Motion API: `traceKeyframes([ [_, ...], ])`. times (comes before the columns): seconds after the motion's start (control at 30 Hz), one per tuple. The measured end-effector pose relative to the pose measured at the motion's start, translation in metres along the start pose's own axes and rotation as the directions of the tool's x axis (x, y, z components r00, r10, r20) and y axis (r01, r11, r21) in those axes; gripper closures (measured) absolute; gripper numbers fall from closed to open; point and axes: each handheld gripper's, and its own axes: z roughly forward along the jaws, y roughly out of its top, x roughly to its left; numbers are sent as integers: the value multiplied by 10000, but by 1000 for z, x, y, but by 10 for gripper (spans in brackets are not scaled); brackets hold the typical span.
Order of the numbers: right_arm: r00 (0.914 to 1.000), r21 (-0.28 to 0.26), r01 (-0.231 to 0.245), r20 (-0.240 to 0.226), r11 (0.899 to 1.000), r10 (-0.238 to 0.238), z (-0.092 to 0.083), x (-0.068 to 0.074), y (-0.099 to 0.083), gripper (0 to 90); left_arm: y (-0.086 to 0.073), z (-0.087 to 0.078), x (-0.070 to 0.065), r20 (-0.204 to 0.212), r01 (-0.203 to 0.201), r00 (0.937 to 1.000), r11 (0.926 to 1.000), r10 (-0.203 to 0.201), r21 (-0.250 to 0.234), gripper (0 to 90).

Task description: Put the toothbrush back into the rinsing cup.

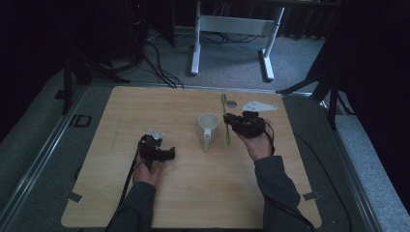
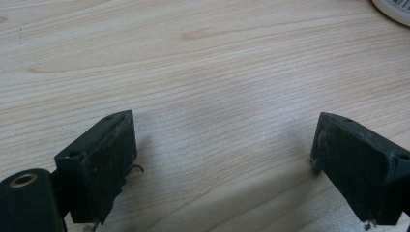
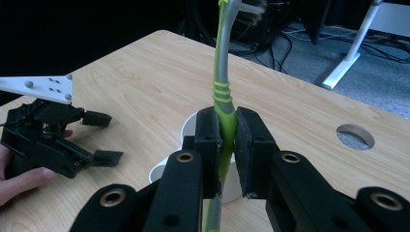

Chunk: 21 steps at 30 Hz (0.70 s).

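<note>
While right gripper (image 3: 227, 145) is clamping green toothbrush (image 3: 223, 92) mid-handle, head up, beside white mug (image 1: 209, 126), probably lining up drop into mug; left gripper (image 2: 222, 164) is idling on table (image 2: 203, 63), jaws wide, holding nothing.

A white mug (image 1: 208, 128) stands on the wooden table (image 1: 159, 106), white desk legs (image 1: 196, 53) beyond
</note>
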Motion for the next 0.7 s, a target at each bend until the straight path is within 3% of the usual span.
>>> traceKeyframes([
  [0.7, 9992, -483, -370, -163, 9981, 362, 8, 5, 4, 804, 0, 0, 0, -2, -3, 10000, 10000, 3, 1, 93],
])
